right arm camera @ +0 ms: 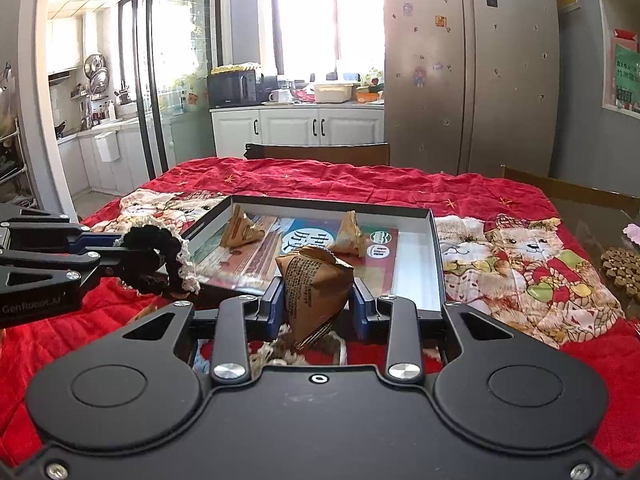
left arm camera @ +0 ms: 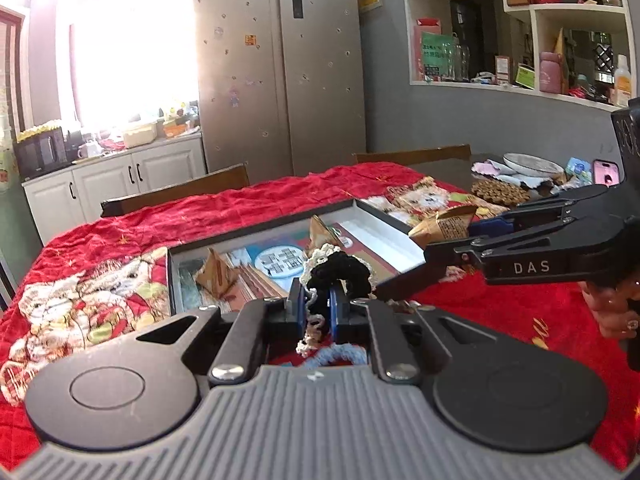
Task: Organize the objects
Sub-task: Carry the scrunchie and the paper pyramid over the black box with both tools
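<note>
My left gripper (left arm camera: 317, 305) is shut on a black scrunchie with cream lace trim (left arm camera: 340, 266), held just in front of the near rim of a shallow open box (left arm camera: 380, 212). It also shows at the left of the right wrist view (right arm camera: 154, 256). My right gripper (right arm camera: 316, 300) is shut on a brown pyramid-shaped snack packet (right arm camera: 314, 292), above the box's near edge (right arm camera: 438, 264). Two more brown pyramid packets (right arm camera: 242, 228) (right arm camera: 351, 235) lie inside the box. In the left wrist view the right gripper's packet (left arm camera: 446, 226) is at the box's right side.
A red quilted teddy-bear cloth (right arm camera: 520, 264) covers the table. A light blue scrunchie (left arm camera: 340, 354) and another lacy scrunchie (right arm camera: 288, 346) lie under the grippers. A beaded trivet (left arm camera: 496, 192), plate (left arm camera: 532, 162) and pink phone (left arm camera: 606, 172) sit at the far right. Chairs stand behind the table.
</note>
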Available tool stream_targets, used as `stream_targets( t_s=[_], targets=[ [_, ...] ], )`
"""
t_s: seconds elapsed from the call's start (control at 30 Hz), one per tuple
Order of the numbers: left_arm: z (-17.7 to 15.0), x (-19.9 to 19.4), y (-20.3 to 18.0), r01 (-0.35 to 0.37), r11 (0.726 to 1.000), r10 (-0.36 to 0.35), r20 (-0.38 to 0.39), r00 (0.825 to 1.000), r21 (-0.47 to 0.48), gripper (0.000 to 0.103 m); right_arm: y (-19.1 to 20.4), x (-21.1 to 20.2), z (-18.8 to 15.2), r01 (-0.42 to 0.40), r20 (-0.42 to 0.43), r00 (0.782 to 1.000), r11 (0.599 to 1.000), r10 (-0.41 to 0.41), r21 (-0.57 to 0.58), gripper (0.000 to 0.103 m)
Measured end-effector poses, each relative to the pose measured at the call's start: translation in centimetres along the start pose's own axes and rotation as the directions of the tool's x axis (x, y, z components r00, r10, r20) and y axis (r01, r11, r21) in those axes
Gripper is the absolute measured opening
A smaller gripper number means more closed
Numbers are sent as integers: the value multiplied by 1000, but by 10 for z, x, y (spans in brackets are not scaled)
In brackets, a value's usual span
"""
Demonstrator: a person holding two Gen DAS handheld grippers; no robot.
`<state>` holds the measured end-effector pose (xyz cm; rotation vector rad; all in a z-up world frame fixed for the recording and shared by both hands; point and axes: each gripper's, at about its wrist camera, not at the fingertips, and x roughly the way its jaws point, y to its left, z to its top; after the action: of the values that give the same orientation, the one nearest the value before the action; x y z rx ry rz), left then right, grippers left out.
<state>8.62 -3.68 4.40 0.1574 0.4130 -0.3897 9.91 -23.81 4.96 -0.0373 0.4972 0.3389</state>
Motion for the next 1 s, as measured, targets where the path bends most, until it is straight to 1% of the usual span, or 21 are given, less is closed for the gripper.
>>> stream_targets(
  t_s=[0.17, 0.3, 0.47, 0.63, 0.73, 0.8, 1.0],
  targets=[
    [12, 14, 8, -23, 1000, 23, 14, 1000, -8, 14, -4, 15, 12, 11, -3, 1000, 1000, -11, 4, 32],
    [20, 25, 13, -38, 999, 39, 26, 999, -15, 14, -8, 29, 19, 39, -7, 999, 999, -39, 8, 32],
    [28, 38, 18, -41, 999, 42, 32, 999, -35, 14, -19, 45, 28, 67, -12, 998, 997, -67, 30, 32],
    [37, 58, 27, -58, 996, 59, 23, 998, -71, 14, -33, 61, 40, 101, -5, 995, 994, -101, 51, 32],
    [41, 72, 32, -67, 994, 68, 14, 998, -86, 14, -42, 74, 46, 107, -16, 994, 991, -106, 80, 32],
    [45, 81, 34, -77, 993, 78, 10, 997, -89, 14, -48, 83, 48, 104, -27, 994, 989, -102, 104, 32],
    [47, 109, 34, -97, 992, 96, -20, 995, -85, 14, -58, 113, 49, 136, -56, 990, 983, -130, 121, 32]
  ],
)
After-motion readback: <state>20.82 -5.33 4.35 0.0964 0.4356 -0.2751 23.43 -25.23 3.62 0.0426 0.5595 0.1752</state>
